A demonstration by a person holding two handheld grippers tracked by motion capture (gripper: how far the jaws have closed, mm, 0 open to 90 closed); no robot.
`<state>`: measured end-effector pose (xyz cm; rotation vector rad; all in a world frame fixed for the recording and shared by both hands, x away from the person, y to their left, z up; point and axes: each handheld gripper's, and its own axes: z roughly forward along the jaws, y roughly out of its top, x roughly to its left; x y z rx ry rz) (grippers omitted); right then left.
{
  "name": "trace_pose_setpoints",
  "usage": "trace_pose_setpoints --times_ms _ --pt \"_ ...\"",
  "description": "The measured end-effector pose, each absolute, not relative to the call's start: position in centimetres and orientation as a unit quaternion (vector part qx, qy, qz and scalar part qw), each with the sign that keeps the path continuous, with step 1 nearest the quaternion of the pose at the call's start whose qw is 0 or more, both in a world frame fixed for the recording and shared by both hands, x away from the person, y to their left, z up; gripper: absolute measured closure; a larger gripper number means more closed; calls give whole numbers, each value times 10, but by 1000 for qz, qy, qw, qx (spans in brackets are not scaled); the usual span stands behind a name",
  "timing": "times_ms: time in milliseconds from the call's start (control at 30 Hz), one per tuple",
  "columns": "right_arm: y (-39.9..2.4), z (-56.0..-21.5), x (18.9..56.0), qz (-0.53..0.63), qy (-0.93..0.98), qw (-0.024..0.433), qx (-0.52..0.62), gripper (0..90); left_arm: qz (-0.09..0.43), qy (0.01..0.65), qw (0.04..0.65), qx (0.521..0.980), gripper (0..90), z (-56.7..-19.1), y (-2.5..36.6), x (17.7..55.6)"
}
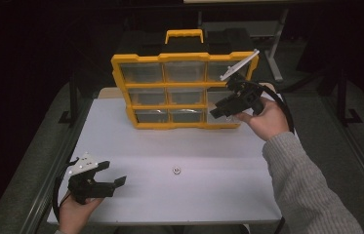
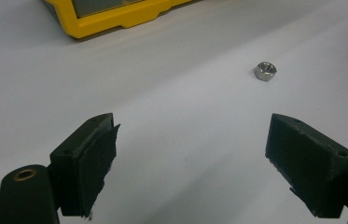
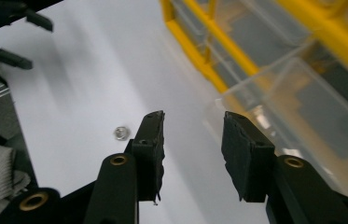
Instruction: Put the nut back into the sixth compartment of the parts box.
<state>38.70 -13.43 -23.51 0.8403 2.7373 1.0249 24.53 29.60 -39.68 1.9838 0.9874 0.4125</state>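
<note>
One nut (image 1: 175, 170) lies untouched on the white tabletop (image 1: 209, 146), well short of the yellow drawer box (image 1: 121, 73). Right claw (image 1: 224, 109), jaws spread and empty, hangs by a pulled-out clear drawer (image 3: 302, 107); left claw (image 1: 116, 181) gapes near the nut. Picking up and stowing remain.

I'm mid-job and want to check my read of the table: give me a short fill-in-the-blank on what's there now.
1. The small metal thing lying on the white table is a hex ____.
2. The organizer with clear drawers has a frame coloured ____.
3. The jaws of the left gripper stand ____, with nothing between them.
4. The right gripper is beside the organizer's ____ row of drawers.

Missing words: nut; yellow; open; bottom
</note>
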Motion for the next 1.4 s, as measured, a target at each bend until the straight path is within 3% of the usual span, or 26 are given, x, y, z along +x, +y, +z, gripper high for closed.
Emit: trace_pose_setpoints --times_ms 400,1400 --pt "-106 -277 366 334 912 31 236 531 166 395 425 798 160 -397 297 245" --pt "-47 -392 359 310 926 -16 217 461 162 396 426 797 160 -397 296 245"
